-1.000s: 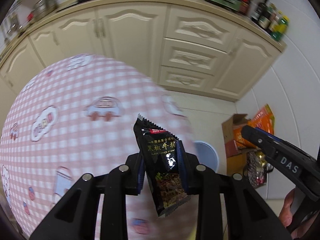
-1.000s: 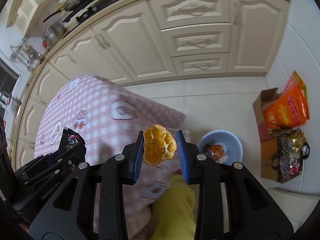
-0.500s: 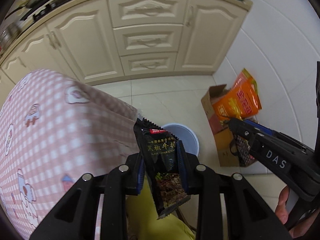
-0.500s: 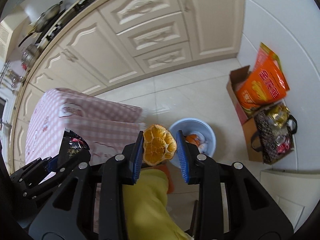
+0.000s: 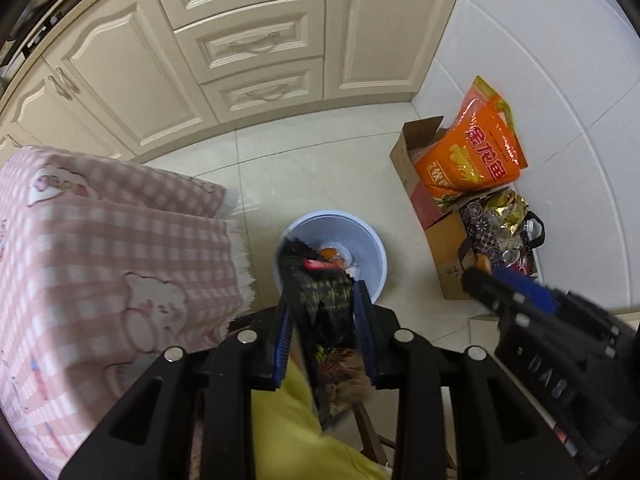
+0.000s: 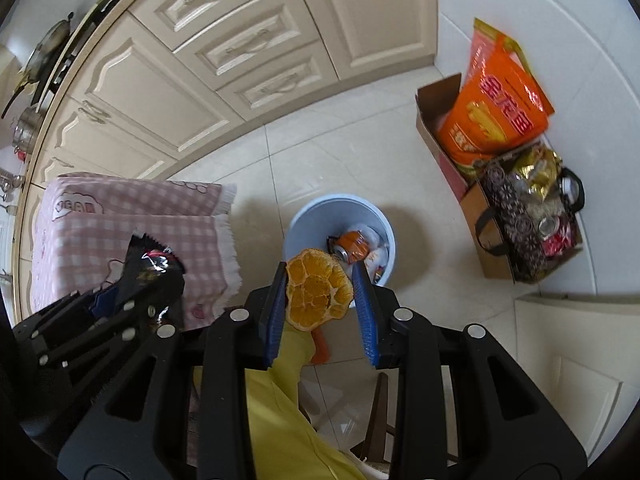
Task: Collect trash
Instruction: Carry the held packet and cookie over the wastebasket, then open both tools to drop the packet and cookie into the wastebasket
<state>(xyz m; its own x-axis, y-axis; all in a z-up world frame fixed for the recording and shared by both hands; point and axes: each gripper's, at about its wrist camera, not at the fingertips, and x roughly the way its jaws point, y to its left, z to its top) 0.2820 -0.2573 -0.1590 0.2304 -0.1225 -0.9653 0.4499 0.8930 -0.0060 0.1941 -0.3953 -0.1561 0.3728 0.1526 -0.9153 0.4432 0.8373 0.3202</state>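
Note:
My left gripper point(image 5: 325, 292) is shut on a black snack wrapper point(image 5: 326, 308), held above and just in front of a light blue trash bin point(image 5: 370, 240) on the floor. My right gripper point(image 6: 320, 276) is shut on an orange peel point(image 6: 318, 294), held above the near rim of the same bin point(image 6: 304, 216). The bin holds a crushed orange can point(image 6: 352, 244) and other scraps. The wrapper point(image 6: 154, 270) and left gripper also show at the left of the right wrist view. The right gripper point(image 5: 500, 284) shows at the right of the left wrist view.
A table with a pink checked cloth point(image 5: 100, 248) stands left of the bin. A cardboard box point(image 6: 436, 128) with an orange bag point(image 6: 500, 116) and a dark tote bag point(image 6: 524, 216) stand by the white wall. Cream cabinets point(image 5: 240, 40) line the back. My yellow trouser leg point(image 6: 280, 400) is below.
Both grippers have swung right, away from the table, and now hang over the blue bin. Each still holds its piece of trash.

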